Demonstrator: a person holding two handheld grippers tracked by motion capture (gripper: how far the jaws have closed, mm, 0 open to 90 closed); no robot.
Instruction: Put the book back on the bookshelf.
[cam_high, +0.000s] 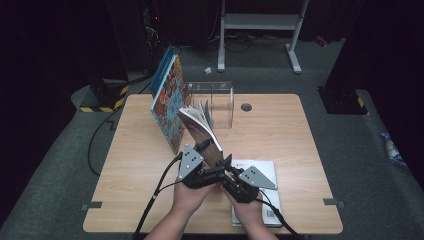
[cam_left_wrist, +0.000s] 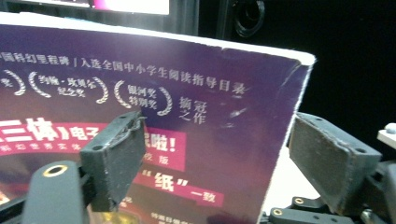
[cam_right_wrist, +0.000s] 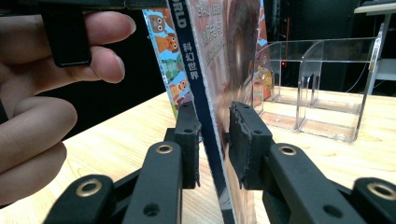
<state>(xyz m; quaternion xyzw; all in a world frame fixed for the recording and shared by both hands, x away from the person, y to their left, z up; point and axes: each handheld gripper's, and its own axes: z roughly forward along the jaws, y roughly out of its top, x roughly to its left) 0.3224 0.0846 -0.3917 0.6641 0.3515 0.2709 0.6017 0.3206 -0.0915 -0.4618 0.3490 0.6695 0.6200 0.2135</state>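
Note:
A paperback with a purple cover (cam_high: 200, 125) stands tilted above the table's front middle, pages fanned at its top. My right gripper (cam_high: 226, 165) comes in from the right and is shut on the paperback's lower spine edge (cam_right_wrist: 212, 121), one pad on each side. My left gripper (cam_high: 210, 157) sits close beside it, open. In the left gripper view the purple cover (cam_left_wrist: 196, 121) faces the camera. My left gripper's (cam_left_wrist: 219, 154) one pad (cam_left_wrist: 119, 154) lies in front of that cover, and the other pad (cam_left_wrist: 327, 163) stands well off its white edge.
A large colourful picture book (cam_high: 167, 97) leans upright against a clear acrylic holder (cam_high: 217, 100) at the table's back middle. A white book (cam_high: 265, 200) lies flat under the right hand. The person's left-hand fingers (cam_right_wrist: 56, 74) are close to the paperback. A grommet hole (cam_high: 246, 106) is behind.

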